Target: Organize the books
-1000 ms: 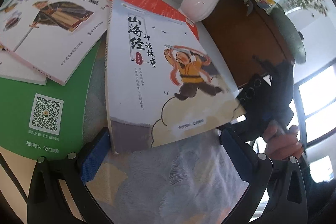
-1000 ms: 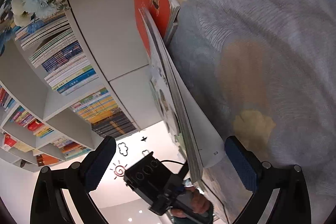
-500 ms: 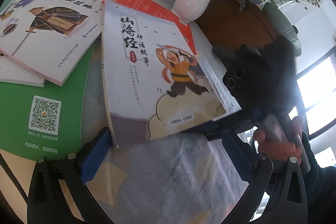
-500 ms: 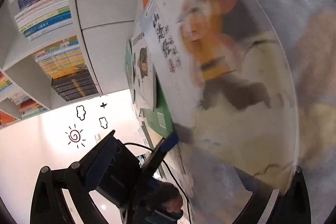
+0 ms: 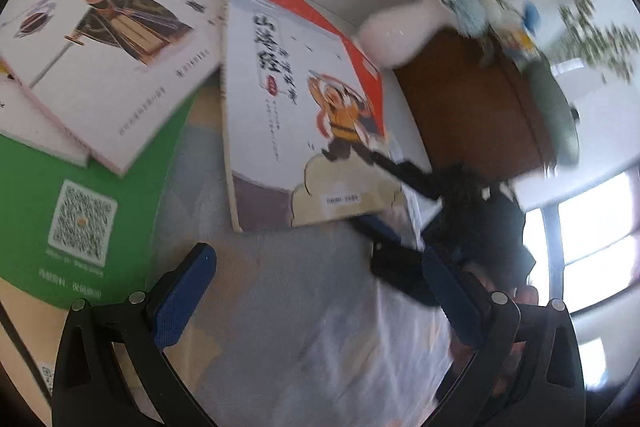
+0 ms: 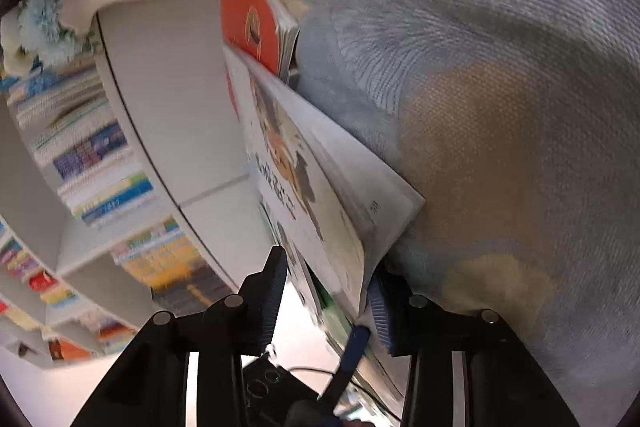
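- Two grippers frame the white storybook (image 5: pixel 304 115) with the orange-clad figure on its cover; it lies tilted on the patterned cloth (image 5: pixel 304 307), overlapping the red book (image 5: pixel 296 7) beneath it.
- The right gripper (image 6: pixel 326 291) has just been closing: a second ago its jaws stood wide on either side of the book's corner, and now they have drawn in around that corner, one finger above the cover and one below the pages. Motion blur hides whether the pads already press on it.
- In the left wrist view the right gripper (image 5: pixel 384 195) now reaches onto the storybook's right edge, where a second ago it hung off to the side.
- The storybook's near corner (image 6: pixel 400 203) is raised off the cloth, pages fanned slightly.
- The left gripper (image 5: pixel 316 291) hovers over bare cloth, jaws wide with nothing between them, much as before.
- The pink-edged book (image 5: pixel 108 67) and the green book (image 5: pixel 48 195) lie at the left, unchanged.
- The white vase (image 5: pixel 396 35) stands behind the red book, blurred.
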{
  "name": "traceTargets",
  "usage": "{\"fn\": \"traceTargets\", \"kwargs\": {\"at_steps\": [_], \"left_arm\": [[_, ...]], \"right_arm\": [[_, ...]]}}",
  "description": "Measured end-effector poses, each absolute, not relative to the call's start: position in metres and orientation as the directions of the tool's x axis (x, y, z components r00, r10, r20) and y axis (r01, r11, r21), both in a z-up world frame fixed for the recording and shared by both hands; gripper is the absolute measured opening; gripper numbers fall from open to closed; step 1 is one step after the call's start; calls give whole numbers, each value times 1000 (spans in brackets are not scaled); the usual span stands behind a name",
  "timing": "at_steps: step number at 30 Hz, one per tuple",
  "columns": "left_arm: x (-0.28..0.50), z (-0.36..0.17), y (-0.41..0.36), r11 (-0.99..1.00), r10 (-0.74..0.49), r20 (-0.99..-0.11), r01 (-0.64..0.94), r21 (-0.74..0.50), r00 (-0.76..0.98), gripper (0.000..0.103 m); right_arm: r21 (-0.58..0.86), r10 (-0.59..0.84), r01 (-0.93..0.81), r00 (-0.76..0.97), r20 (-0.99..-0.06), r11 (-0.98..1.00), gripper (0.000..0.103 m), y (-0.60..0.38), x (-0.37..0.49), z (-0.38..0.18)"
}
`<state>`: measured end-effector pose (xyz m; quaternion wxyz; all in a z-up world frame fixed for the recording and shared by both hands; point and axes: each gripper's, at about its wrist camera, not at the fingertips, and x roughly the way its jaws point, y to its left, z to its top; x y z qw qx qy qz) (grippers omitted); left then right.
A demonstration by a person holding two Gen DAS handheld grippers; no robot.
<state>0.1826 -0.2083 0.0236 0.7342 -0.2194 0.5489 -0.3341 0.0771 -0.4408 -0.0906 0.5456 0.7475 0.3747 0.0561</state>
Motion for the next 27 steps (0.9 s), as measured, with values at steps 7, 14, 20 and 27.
{"fn": "traceTargets", "kwargs": {"at_steps": [7,14,20,27], "left_arm": [[194,22,-218,744,-665,-726,70,-665,176,103],[190,20,-197,683,-683,-682,-101,-723,262,103],[182,16,-193,612,-714,-616,-130,-780,333,103],[153,17,-203,661,-679,-650,-99,-743,342,59]], "right_arm": [[858,585,486,749,-311,-166,13,-431,86,-95],[919,609,375,760,-227,-125,6,-425,83,-81],[959,669,281,706,-231,35,5,-410,56,-31],[932,656,361,697,-288,26,5,-403,9,-57]]}}
